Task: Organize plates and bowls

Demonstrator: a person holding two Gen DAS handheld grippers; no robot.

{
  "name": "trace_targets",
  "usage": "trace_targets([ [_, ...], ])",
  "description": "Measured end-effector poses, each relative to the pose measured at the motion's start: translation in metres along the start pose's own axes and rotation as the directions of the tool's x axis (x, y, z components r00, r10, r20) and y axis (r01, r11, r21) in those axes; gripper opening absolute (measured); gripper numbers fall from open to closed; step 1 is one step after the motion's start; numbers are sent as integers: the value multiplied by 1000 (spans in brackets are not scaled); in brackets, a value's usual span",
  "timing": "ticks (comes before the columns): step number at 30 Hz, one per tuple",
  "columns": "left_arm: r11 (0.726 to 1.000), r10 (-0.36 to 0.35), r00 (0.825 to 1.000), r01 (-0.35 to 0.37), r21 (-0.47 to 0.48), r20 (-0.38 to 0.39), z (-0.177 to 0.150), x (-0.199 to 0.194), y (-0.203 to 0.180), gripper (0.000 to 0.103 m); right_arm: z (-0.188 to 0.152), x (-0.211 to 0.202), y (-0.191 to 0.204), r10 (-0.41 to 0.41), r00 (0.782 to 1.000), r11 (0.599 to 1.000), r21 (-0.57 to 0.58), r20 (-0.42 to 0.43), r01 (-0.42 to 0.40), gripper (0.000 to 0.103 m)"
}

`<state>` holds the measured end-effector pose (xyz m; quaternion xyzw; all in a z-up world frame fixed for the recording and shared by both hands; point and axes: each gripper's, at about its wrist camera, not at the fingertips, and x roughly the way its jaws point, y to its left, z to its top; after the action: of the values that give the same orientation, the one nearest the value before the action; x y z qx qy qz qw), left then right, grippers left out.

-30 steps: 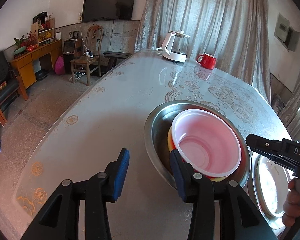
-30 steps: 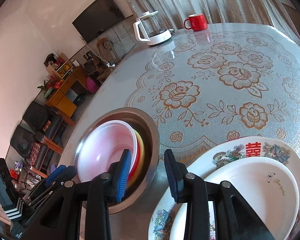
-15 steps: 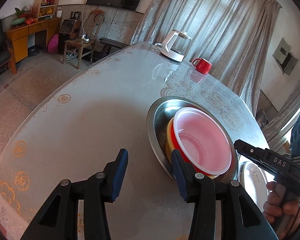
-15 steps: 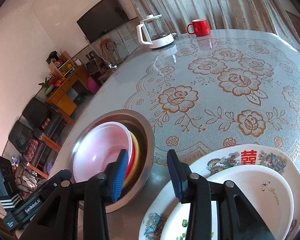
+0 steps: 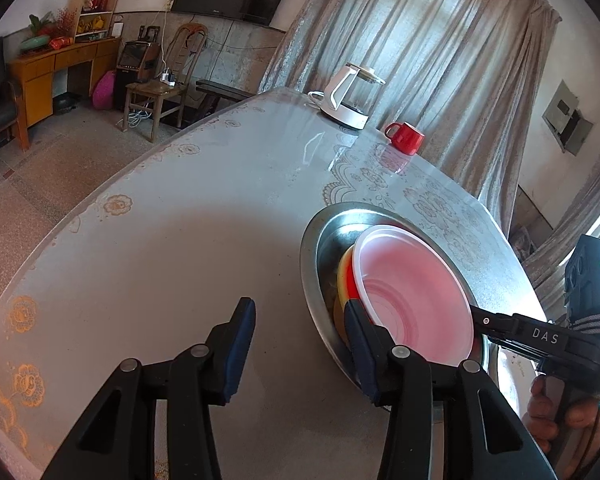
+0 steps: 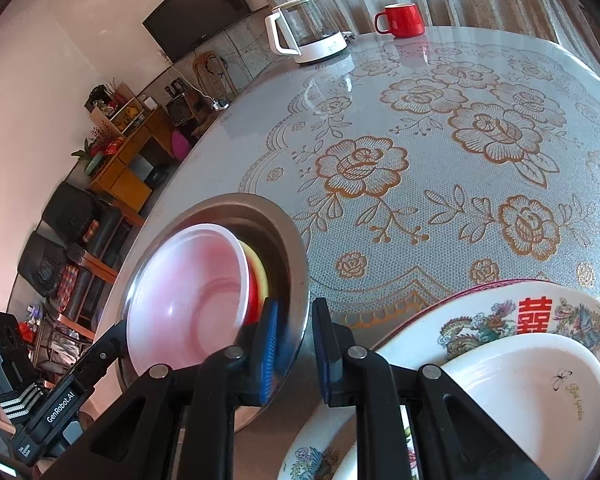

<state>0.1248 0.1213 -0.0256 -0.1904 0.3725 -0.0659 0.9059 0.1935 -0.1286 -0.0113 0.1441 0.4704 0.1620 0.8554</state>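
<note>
A steel basin (image 5: 320,248) (image 6: 296,264) sits on the table and holds a nested stack: a pale pink bowl (image 5: 412,292) (image 6: 188,296) on a red bowl and a yellow bowl (image 6: 260,276). My left gripper (image 5: 300,336) is open, its right finger at the basin's near rim. My right gripper (image 6: 294,344) is open but narrow, its jaws on either side of the basin's rim. A white bowl (image 6: 532,392) rests on a decorated plate (image 6: 500,316) at the right.
A white kettle (image 5: 350,98) (image 6: 304,32) and a red mug (image 5: 406,138) (image 6: 402,20) stand at the table's far end. A floral lace cloth (image 6: 440,152) covers the table. Chairs and a cabinet stand beyond the left edge.
My right gripper has moved forward and narrowed so its jaws now straddle the basin's rim. My left gripper has shifted slightly closer to the basin's left rim.
</note>
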Motion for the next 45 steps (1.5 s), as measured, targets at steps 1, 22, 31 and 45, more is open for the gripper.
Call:
trace_targets([
  [1, 1000, -9, 1000, 9, -7, -6, 0, 1, 1, 47, 0, 2, 0, -10, 1000, 1000, -2, -8, 10, 22],
  [22, 996, -84, 996, 84, -14, -28, 4, 3, -5, 17, 5, 8, 13, -72, 997, 996, -60, -10, 72, 13],
  [31, 998, -67, 997, 67, 8, -24, 0, -2, -7, 18, 1, 4, 17, -90, 996, 993, -74, 11, 90, 13],
  [45, 998, -39, 999, 39, 39, 12, -2, -29, -20, 19, -3, -14, 21, -54, 997, 997, -52, 55, 56, 13],
])
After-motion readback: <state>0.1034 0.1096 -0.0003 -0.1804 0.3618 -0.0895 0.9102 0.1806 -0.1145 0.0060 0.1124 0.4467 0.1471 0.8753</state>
